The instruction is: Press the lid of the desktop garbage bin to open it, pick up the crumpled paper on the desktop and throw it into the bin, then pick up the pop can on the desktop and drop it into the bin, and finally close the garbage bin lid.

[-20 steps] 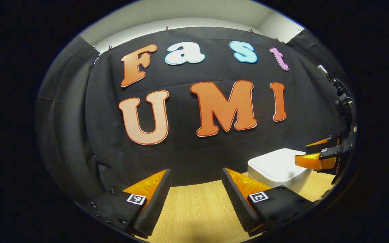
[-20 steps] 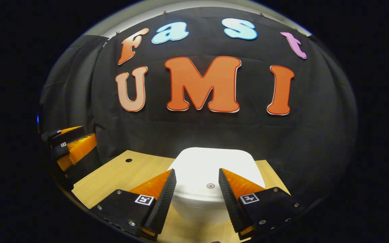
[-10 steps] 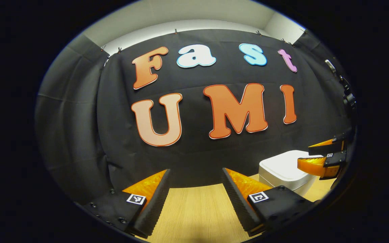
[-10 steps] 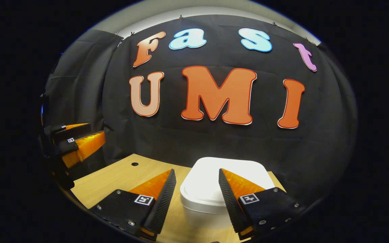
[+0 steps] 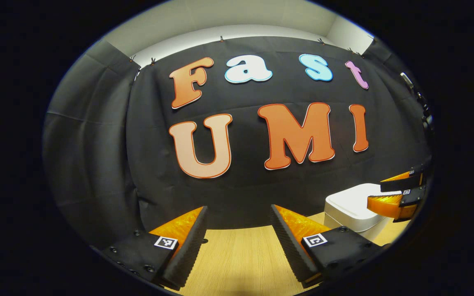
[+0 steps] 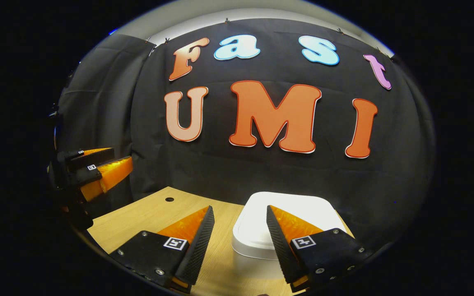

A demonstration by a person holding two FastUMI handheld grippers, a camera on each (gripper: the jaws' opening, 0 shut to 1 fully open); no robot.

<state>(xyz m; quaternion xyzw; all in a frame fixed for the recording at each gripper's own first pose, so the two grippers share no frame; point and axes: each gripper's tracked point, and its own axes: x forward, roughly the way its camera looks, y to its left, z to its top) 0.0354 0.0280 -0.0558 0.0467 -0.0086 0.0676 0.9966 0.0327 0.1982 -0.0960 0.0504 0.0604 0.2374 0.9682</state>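
The white desktop bin [image 6: 286,218] stands on the wooden desk with its lid down, just past my right gripper [image 6: 239,228], whose open jaws hold nothing. The bin's left part shows between the fingers. In the left gripper view the same bin [image 5: 350,207] sits at the lower right, partly behind the right gripper [image 5: 397,193]. My left gripper [image 5: 239,228] is open over bare desk, empty. It also appears at the left edge of the right gripper view as the left gripper [image 6: 97,172], held above the desk.
The wooden desk [image 6: 150,213] has a small round hole [image 6: 169,199] near its back edge. Black cloth walls close the booth behind and to both sides of the desk.
Both grippers have drawn back and tilted up. The bin has slid lower and rightward in both views, and the red dot on its lid is now hidden behind a finger.
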